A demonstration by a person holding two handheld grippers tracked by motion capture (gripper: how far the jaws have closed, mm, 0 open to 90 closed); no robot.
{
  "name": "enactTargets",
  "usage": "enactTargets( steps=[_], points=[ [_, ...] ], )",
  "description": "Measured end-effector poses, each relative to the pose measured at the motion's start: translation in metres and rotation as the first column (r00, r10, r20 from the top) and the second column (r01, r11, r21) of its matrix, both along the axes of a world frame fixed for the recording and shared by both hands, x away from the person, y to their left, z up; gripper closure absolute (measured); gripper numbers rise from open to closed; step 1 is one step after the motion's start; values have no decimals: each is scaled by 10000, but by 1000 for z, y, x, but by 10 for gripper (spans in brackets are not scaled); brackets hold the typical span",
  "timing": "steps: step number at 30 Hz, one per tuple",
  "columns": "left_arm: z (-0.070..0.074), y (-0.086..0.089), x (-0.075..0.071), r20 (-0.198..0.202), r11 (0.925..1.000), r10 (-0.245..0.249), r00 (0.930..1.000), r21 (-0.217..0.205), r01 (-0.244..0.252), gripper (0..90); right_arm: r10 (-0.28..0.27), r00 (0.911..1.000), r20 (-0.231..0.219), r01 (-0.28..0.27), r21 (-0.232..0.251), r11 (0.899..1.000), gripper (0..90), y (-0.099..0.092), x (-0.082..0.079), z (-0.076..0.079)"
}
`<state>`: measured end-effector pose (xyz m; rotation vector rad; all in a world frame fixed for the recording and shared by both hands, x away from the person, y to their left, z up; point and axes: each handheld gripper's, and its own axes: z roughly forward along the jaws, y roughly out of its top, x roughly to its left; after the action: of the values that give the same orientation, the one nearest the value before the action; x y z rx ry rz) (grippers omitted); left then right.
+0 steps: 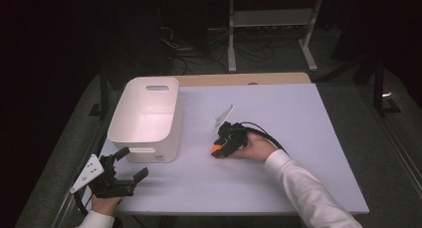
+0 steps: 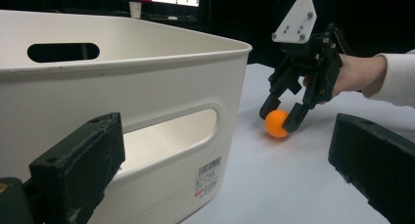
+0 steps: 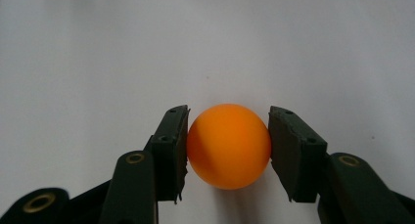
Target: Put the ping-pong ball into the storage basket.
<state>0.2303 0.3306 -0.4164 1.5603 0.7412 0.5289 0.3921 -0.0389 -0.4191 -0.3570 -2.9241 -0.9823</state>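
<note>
High view shows the white surface (image 1: 298,138) with a white bin (image 1: 144,118) at about nine o'clock from its middle. At seven o'clock, near the bin's front corner, the left gripper (image 1: 128,163) rests with its jaws spread wide and nothing between them. Just past centre toward six o'clock, the right gripper (image 1: 217,151) points down at the surface, its jaws closed against both sides of a small orange ball (image 3: 229,145) that sits on the surface.
</note>
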Motion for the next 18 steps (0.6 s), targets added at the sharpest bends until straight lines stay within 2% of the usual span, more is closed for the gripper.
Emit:
enactTargets(
  steps=[5, 12, 18],
  points=[
    [0, 0, 1, 9, 10000, -6, 10000, 25, 6, 0, -58, 9999, 92, 54, 379, 9993, 500, -1, -4, 12],
    [0, 0, 1, 39, 10000, 1, 10000, -1, -1, 0, -194, 9993, 325, 176, 532, 9984, 500, -5, -4, 26],
    [0, 0, 1, 49, 10000, 9, 10000, -48, -9, 0, -359, 9991, 206, 336, 1034, 9941, 501, -10, -4, 38]
  ],
)
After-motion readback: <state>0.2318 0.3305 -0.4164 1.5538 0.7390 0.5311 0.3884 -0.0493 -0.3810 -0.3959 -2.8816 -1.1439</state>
